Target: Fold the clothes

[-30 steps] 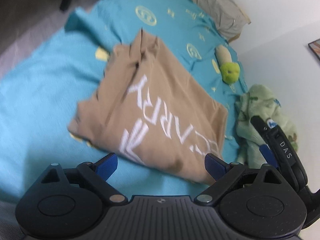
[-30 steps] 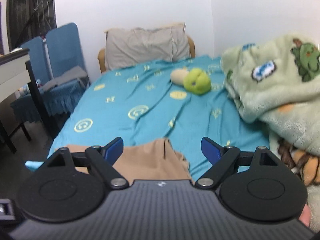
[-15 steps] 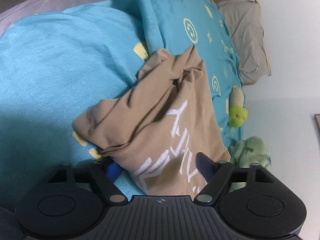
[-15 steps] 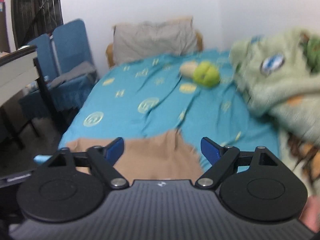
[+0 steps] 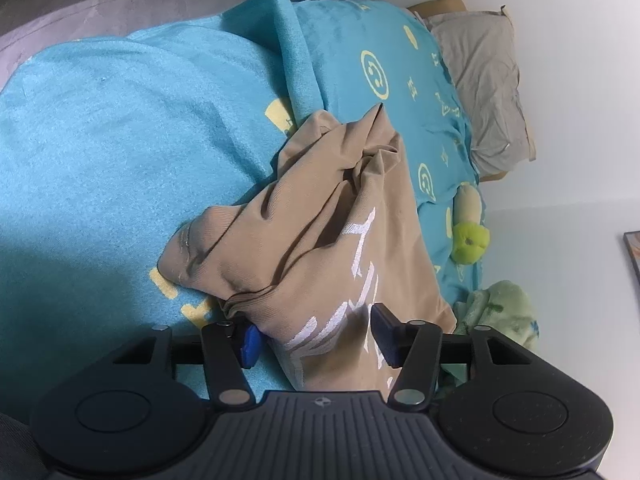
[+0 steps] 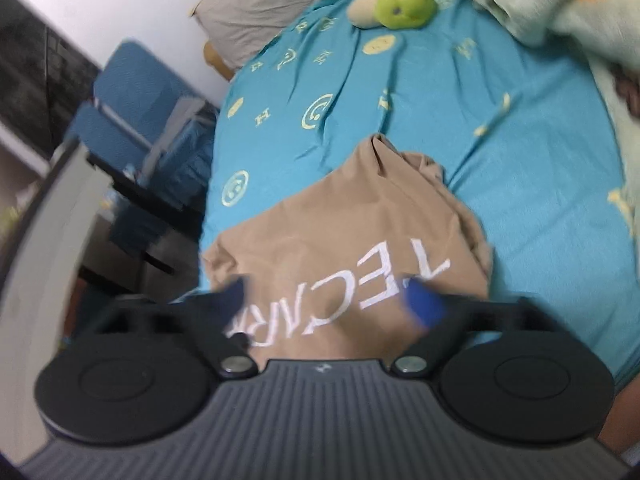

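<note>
One tan shirt [image 5: 344, 232] with white lettering lies rumpled and partly folded on the near half of a bed covered by one turquoise sheet [image 5: 120, 140] printed with yellow signs. At the far end of the bed sits one grey pillow [image 5: 486, 84]. One green and cream plush toy [image 5: 468, 228] rests on the sheet between the pillow and the shirt, well apart from the shirt. One pale green blanket [image 6: 560, 8] is heaped along the right side of the bed. To the left of the bed stand two blue chairs [image 6: 136, 100], blurred.

Two grippers are in view, both pointing downward at the shirt's near edge. The left gripper [image 5: 316, 340] straddles the bunched near left corner of the shirt; its jaws are closing with cloth between them, the left pad against the bunched fold, the right pad lying on top of the fabric. Whether the cloth is truly pinched cannot be told. The right gripper [image 6: 336, 304] is tilted and blurred, its jaws opening wide over the lettering, with shirt fabric beneath and between them but not pressed.
</note>
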`<state>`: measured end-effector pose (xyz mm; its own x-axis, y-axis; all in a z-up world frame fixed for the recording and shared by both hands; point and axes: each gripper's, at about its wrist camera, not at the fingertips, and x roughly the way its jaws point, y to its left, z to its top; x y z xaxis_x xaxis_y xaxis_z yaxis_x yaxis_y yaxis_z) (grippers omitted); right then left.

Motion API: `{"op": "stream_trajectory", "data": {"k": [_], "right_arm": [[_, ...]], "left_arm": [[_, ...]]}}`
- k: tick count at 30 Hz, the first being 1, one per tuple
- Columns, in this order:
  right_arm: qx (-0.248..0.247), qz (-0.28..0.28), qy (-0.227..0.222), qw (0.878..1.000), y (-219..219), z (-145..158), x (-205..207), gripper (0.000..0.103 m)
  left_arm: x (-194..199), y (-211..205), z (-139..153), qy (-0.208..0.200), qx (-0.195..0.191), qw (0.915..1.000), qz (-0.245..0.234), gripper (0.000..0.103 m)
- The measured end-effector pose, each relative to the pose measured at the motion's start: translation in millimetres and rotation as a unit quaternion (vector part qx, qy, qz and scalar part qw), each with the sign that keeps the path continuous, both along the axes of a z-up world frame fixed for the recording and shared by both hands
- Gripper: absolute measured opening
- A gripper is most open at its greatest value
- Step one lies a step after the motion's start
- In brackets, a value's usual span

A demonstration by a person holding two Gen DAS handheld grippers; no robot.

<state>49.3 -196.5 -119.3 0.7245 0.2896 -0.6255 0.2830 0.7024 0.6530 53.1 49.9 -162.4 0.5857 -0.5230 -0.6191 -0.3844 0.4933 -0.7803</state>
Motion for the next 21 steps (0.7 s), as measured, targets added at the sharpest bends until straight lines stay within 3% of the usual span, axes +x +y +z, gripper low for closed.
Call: {"op": "stream_trajectory", "data": {"k": [4, 6, 9, 11, 13, 17, 19, 21], "right_arm": [[0.077, 0.005, 0.032, 0.996, -1.2, -13.0, -2.0, 0.098], [0.104, 0.012, 0.051, 0.993, 2.6, -21.3, -1.6, 0.098], [0.162, 0.012, 0.087, 0.983, 7.2, -43.2, 2.5, 0.098], [0.206, 0.005, 0.114, 0.972, 8.9, -60.6, 5.7, 0.098], [0.248, -0.022, 0.124, 0.96, 6.3, -77.6, 4.9, 0.098], [0.312, -0.092, 0.108, 0.939, -3.1, -98.6, -0.7, 0.097], [0.3, -0.122, 0.077, 0.943, -9.0, -93.5, -5.3, 0.094], [0.285, -0.148, 0.055, 0.945, -14.4, -88.3, -8.9, 0.079]], "left_arm": [[-1.7, 3.2, -3.1, -0.001, -0.01, 0.9999, 0.001, 0.067], [-2.9, 4.3, -4.5, -0.002, -0.011, 0.9999, 0.002, 0.067], [-5.5, 4.4, -4.1, -0.003, -0.001, 1.0, 0.007, 0.05], [-8.5, 7.1, -3.7, -0.008, -0.002, 0.9999, 0.013, 0.031], [-11.6, 7.8, 0.8, -0.028, -0.004, 0.9994, 0.02, 0.022], [-17.1, 0.8, 17.2, -0.088, 0.005, 0.9959, 0.019, 0.017], [-18.4, -1.1, 22.5, -0.111, -0.006, 0.9936, 0.02, 0.016], [-19.5, -2.6, 26.3, -0.125, -0.014, 0.9918, 0.02, 0.016]]}}
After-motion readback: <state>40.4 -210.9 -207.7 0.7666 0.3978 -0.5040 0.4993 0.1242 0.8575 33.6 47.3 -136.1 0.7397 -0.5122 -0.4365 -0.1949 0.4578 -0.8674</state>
